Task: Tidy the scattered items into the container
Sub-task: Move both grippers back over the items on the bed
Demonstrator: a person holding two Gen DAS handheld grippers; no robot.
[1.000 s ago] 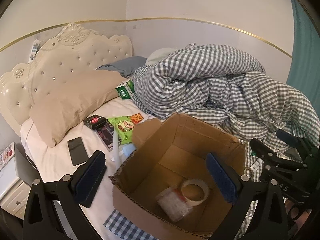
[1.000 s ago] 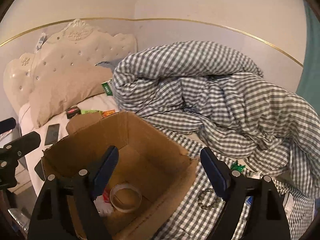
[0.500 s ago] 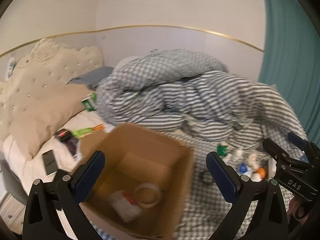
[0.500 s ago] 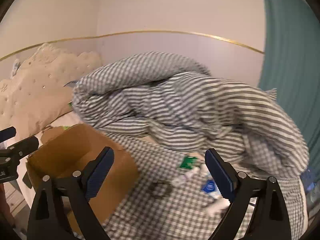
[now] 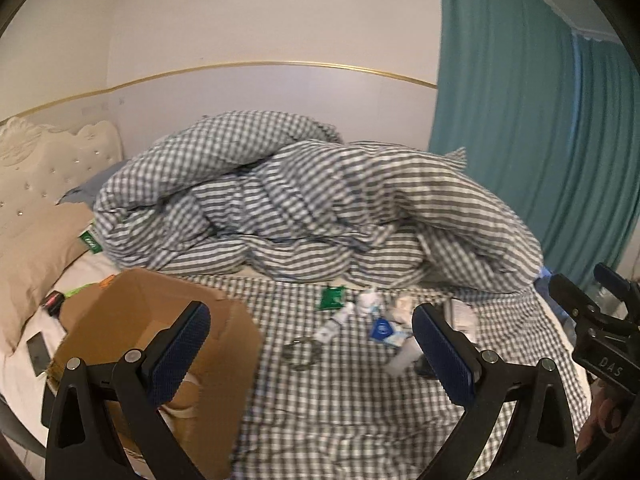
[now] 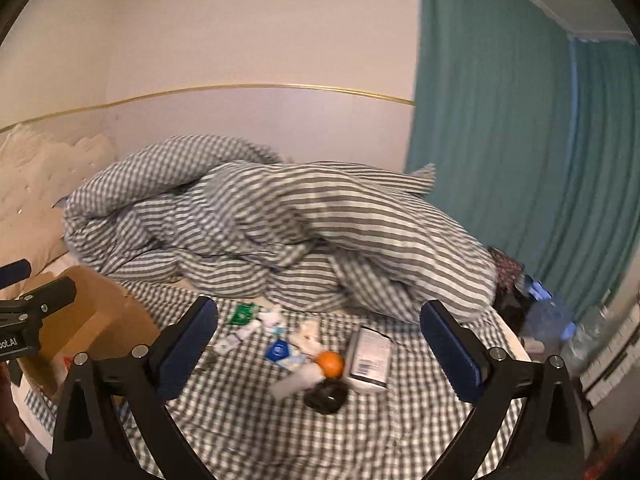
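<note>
We are swinging both wide-open, empty claws, left gripper (image 5: 310, 350) and right gripper (image 6: 318, 350), whose jaws have just been opening, away from the brown cardboard box (image 5: 132, 320) to small things on the grey checked bedsheet (image 6: 248, 420) by the teal curtain (image 6: 520, 160)

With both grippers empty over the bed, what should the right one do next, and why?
Probably lower the right gripper onto the orange ball: its jaws have just been opening and hold nothing, and the ball lies between them on the checked sheet, outside the cardboard box.

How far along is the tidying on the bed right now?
Early days, going by what shows. Both the left gripper and the right gripper are open and empty, the right one's jaws having just been opening. The cardboard box sits left; its contents are hidden. The orange ball, white box and green packet remain on the checked sheet.
</note>
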